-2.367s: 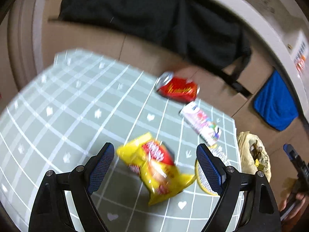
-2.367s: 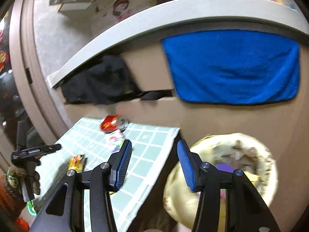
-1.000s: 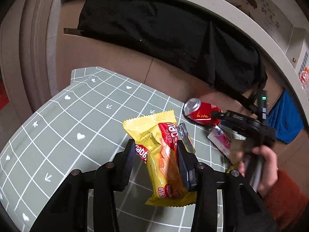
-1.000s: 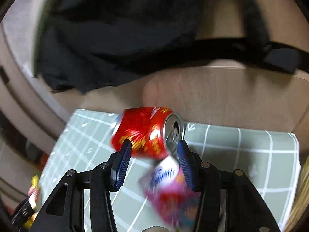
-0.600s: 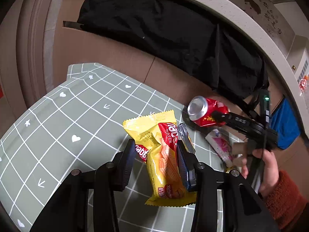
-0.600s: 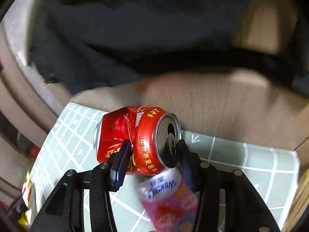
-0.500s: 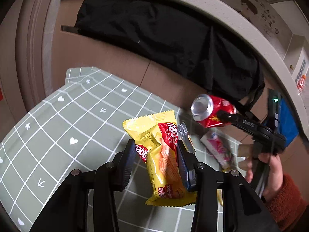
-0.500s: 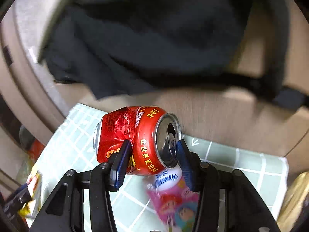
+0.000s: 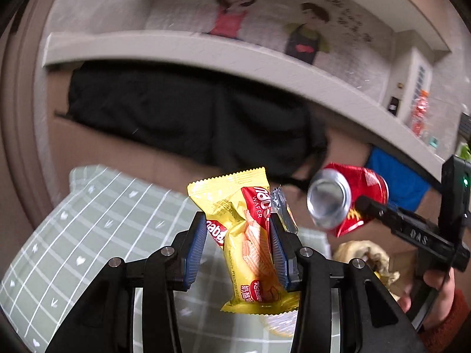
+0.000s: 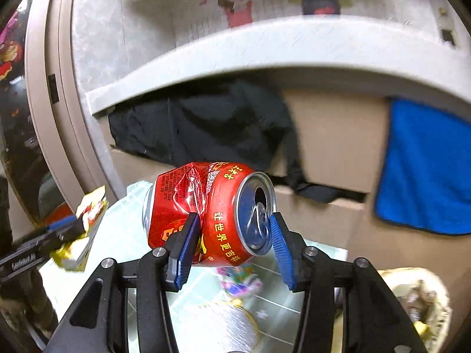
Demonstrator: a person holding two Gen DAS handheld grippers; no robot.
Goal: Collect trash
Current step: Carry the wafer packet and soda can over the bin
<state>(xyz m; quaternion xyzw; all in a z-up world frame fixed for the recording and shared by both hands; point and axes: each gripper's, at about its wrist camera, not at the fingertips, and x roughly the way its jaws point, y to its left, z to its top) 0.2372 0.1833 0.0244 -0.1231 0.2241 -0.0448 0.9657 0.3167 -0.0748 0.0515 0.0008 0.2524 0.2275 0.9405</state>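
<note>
Right now I hold two pieces of trash, one per gripper. My left gripper (image 9: 237, 245), low centre of its view, has its jaws clenched on one yellow wafer wrapper (image 9: 250, 247), lifted clear above the green checked tabletop (image 9: 97, 223). My right gripper (image 10: 232, 248) has its jaws clamped on one dented red can (image 10: 209, 216), held sideways with the opened end toward the right of the frame. Below the can, one pink wrapper (image 10: 240, 281) and one round foil piece (image 10: 219, 325) lie on the tabletop. At lower right I see one trash bin (image 10: 418, 300), and one blue towel (image 10: 426, 173) hangs at right
</note>
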